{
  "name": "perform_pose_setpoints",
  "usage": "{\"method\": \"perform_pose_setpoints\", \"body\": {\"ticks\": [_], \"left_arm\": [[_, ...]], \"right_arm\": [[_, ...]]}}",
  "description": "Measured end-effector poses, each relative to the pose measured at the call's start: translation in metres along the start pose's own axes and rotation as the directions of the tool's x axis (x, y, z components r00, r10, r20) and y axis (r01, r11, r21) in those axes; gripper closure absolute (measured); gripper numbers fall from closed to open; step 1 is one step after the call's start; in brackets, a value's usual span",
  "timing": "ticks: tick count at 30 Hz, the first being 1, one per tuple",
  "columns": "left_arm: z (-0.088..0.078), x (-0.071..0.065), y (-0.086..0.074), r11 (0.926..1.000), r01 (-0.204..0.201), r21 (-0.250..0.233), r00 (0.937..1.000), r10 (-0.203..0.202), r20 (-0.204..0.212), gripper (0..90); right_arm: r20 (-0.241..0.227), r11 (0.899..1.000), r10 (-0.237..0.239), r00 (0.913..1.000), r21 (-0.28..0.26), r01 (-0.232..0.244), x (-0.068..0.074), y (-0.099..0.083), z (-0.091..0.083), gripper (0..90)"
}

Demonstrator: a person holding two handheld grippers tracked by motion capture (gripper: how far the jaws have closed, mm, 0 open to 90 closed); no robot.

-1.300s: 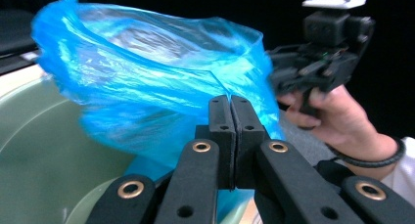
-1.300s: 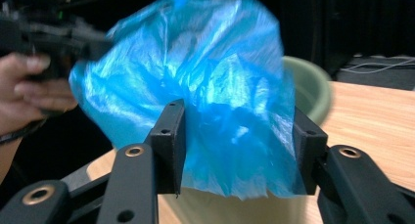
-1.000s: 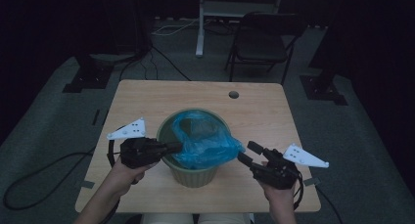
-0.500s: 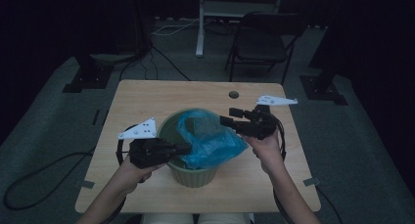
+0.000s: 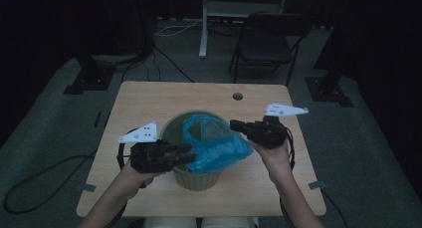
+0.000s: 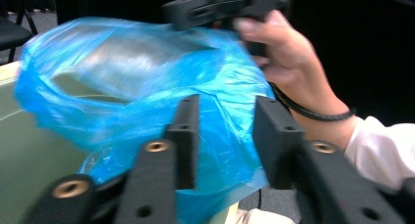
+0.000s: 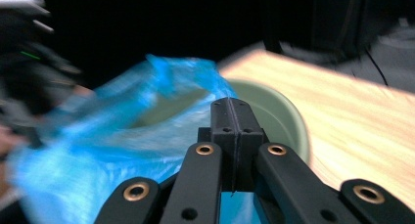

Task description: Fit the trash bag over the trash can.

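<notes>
A green bin (image 5: 196, 180) stands mid-table with a blue plastic bag (image 5: 214, 141) bunched over its right side. My left gripper (image 5: 189, 156) lies at the bin's near-left rim. Its jaws have just been opening. In the left gripper view the left gripper (image 6: 225, 99) shows a clear gap, with the bag (image 6: 122, 62) behind the pads and nothing pressed. My right gripper (image 5: 233, 124) hovers at the bag's far-right edge. Its jaws have just been closing, and in its own view the right gripper (image 7: 230, 104) has its pads together where the bag's (image 7: 122, 126) rim meets them.
The wooden table (image 5: 149, 98) has a small round hole (image 5: 238, 96) near its far edge. Beyond it stand a dark chair (image 5: 268, 44) and stand legs on the grey floor, with cables to the left. The bin's rim (image 7: 279, 111) curves right of my right jaws.
My right gripper moved from the bin's near-right side up and away to the bag's far-right edge, and its jaws closed. My left gripper stayed put and opened off the bag.
</notes>
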State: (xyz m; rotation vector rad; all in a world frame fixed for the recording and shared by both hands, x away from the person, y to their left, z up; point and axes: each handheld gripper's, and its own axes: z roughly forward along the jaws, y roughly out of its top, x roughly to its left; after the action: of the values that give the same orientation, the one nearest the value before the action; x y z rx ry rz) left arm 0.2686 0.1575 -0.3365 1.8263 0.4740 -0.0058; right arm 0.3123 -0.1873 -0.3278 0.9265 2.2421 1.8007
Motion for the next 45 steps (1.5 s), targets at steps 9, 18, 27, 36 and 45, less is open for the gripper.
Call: {"method": "perform_pose_setpoints", "body": {"ticks": [9, 18, 27, 36, 45], "left_arm": [[-0.013, 0.008, -0.015, 0.9981, 0.061, 0.010, 0.9981, -0.061, 0.001, 46.3], [-0.027, 0.012, -0.024, 0.9929, 0.114, -0.034, 0.9934, -0.114, 0.006, 43.3], [-0.010, 0.006, -0.028, 0.9927, 0.113, 0.042, 0.9929, -0.115, 0.032, 38.3], [-0.001, 0.003, -0.026, 0.9898, 0.109, 0.092, 0.9920, -0.114, 0.053, 33.0], [-0.004, 0.001, -0.027, 0.9865, 0.124, 0.106, 0.9903, -0.130, 0.049, 30.4]], "right_arm": [[-0.175, 0.996, 0.012, 0.9845, -0.085, -0.027, 0.042, -0.056, -0.040, 90.0], [-0.189, 0.986, 0.162, 0.9684, 0.065, -0.152, 0.041, -0.127, -0.022, 90.0], [-0.084, 0.961, 0.216, 0.9727, 0.191, -0.197, 0.034, -0.168, -0.005, 87.0], [0.067, 0.974, 0.212, 0.9749, 0.068, -0.217, 0.024, -0.145, -0.054, 60.2], [0.058, 0.988, 0.137, 0.9889, -0.076, -0.133, 0.028, -0.092, -0.075, 43.6]]}}
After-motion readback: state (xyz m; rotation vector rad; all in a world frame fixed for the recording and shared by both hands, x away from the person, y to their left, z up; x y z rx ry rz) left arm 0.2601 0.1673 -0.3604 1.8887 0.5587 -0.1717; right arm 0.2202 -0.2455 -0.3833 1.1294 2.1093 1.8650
